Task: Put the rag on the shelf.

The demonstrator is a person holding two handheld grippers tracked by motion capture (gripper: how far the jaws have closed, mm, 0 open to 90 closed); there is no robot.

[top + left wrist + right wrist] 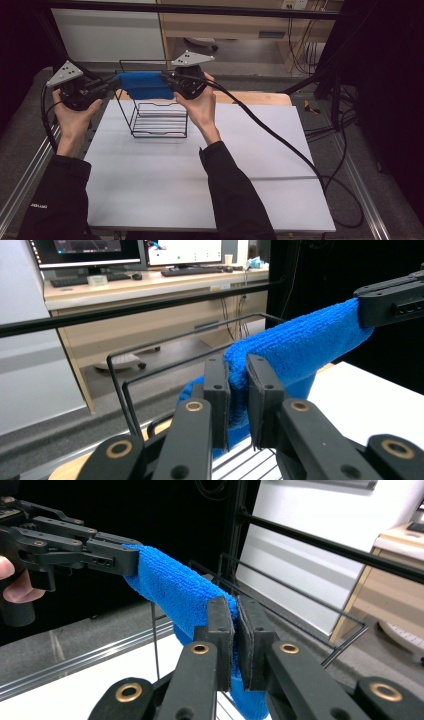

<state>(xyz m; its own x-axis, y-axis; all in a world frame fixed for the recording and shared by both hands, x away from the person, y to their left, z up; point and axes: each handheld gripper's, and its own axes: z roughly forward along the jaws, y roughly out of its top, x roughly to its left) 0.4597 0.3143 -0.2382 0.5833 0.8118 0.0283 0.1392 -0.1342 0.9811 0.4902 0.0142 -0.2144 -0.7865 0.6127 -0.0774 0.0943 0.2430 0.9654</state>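
While both grippers (116, 86) (167, 82) pinch the blue cloth (144, 85) (above the wire rack (159, 120)), it hangs stretched

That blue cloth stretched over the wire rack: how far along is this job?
Done: the blue cloth is lifted and held at each end, one end in the left hand-held gripper, the other in the right hand-held gripper. In hand: it hangs spread between them above the black wire rack. Left, probably: lowering it over the rack's top bar and letting go.

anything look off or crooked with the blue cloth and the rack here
Nothing stands out. The blue cloth hangs stretched between the left hand-held gripper and right hand-held gripper above the upright wire rack.
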